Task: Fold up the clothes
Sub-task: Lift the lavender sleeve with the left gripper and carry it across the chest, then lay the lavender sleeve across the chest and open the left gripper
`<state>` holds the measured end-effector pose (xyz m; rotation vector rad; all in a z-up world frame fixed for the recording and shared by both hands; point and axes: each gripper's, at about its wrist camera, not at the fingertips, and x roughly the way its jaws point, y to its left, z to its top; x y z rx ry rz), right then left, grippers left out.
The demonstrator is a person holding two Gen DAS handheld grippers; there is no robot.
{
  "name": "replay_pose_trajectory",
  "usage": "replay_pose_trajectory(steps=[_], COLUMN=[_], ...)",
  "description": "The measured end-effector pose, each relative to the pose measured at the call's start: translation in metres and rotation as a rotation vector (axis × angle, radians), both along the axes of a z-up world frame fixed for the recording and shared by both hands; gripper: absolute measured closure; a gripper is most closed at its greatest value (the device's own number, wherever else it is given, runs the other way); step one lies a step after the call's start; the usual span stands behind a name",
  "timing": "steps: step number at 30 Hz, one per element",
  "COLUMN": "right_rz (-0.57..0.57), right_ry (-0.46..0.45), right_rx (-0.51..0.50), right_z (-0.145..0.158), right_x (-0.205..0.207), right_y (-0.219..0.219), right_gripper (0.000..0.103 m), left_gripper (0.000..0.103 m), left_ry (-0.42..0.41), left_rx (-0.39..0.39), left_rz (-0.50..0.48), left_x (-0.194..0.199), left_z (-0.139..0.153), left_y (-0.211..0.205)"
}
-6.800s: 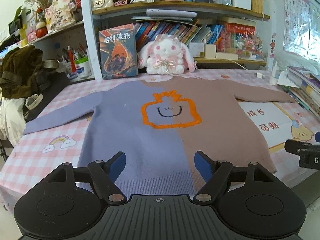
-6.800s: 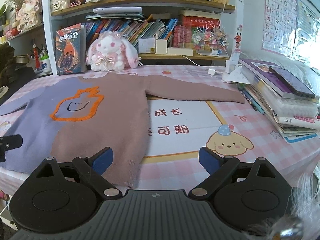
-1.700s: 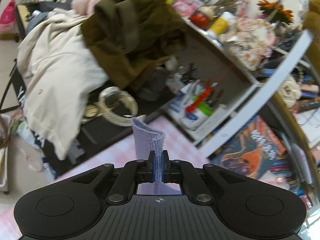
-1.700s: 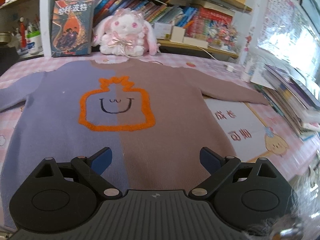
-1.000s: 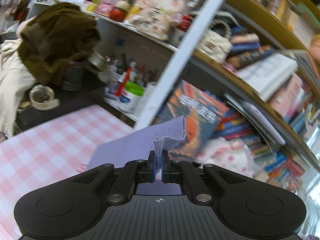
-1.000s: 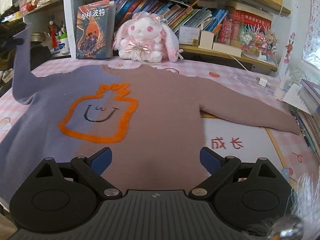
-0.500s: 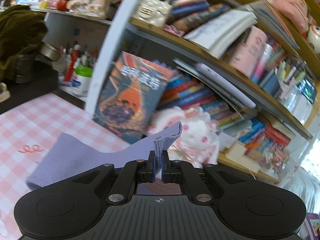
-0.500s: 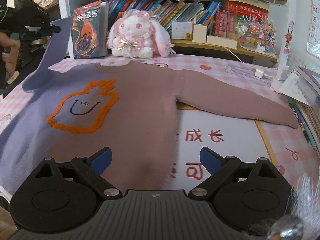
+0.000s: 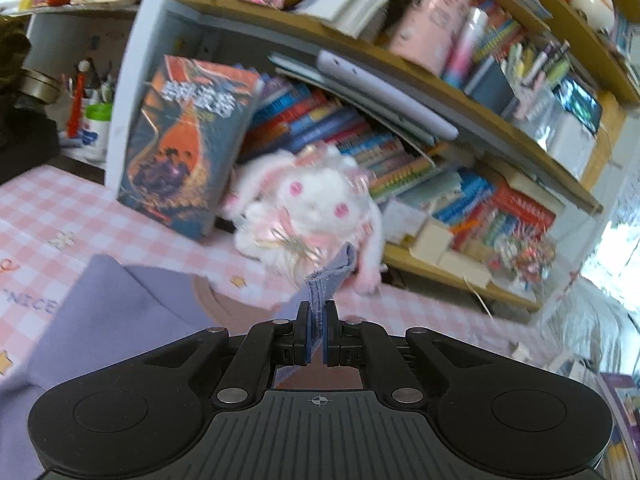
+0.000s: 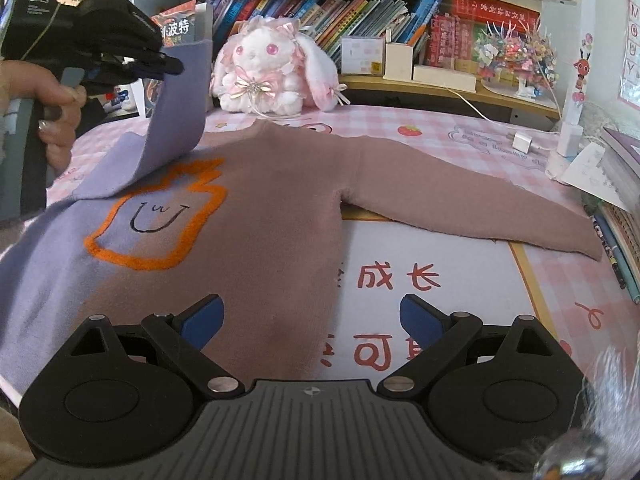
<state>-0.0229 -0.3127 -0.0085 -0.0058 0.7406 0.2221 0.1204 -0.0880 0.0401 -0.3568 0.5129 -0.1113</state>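
Pink checked tablecloth (image 10: 460, 128) below bookshelf | sweater (image 10: 260, 208) lies flat | left gripper (image 9: 318, 330) clamped on purple sleeve (image 10: 180, 112), raised over chest | right gripper (image 10: 310, 316) spread, holding nothing

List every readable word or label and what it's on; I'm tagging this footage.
"DAS" on the left gripper body.
"波特" on the upright book.
"成长" and "可" on the table mat.
"NICE" on the tablecloth.
"I M O U Y" on the wall chart.
Book spines: too small.
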Motion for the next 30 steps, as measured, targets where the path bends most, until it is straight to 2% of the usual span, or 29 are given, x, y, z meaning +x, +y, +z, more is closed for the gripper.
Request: replay_pose_trajectory(steps=[6,17,18,20,22,24,26,28,30], right_rz=[-0.007,-0.044,-0.046,-0.049,-0.049,-0.05,-0.045,-0.037,-0.026], right_ry=[0.013,0.033,0.034,0.036,0.036,0.036,0.034,0.033,0.036], right_rx=[-0.011,-0.016,-0.016,-0.015,-0.015,-0.015,-0.013,-0.009,-0.003], right_z=[-0.002,-0.006,-0.006,-0.006,-0.006,-0.006,-0.006,-0.006,-0.007], right_x=[0.0,0.0,0.0,-0.001,-0.001,-0.001,-0.001,-0.001,0.0], right_y=[-0.005,-0.013,-0.013,-0.014,-0.013,-0.013,-0.011,-0.009,-0.007], right_gripper=[0.008,0.008,0.008,0.008,0.008,0.008,0.008,0.008,0.008], left_gripper=[0.1,0.099,0.095,0.081,0.047,0.04,0.038,0.038,0.038], left_ry=[0.034,0.122,0.141,0.182,0.203,0.19,0.178,0.175,0.174], left_rx=[0.007,0.067,0.073,0.053,0.026,0.017,0.021,0.041,0.067], left_rz=[-0.039,-0.092,-0.099,-0.145,-0.213,-0.268,-0.3,-0.3,-0.259], left_x=[0.006,0.013,0.013,0.014,0.011,0.002,-0.009,-0.021,-0.033], left_z=[-0.012,-0.043,-0.046,-0.053,-0.056,-0.055,-0.054,-0.052,-0.051], left_y=[-0.018,-0.041,-0.044,-0.048,-0.053,-0.058,-0.057,-0.05,-0.034])
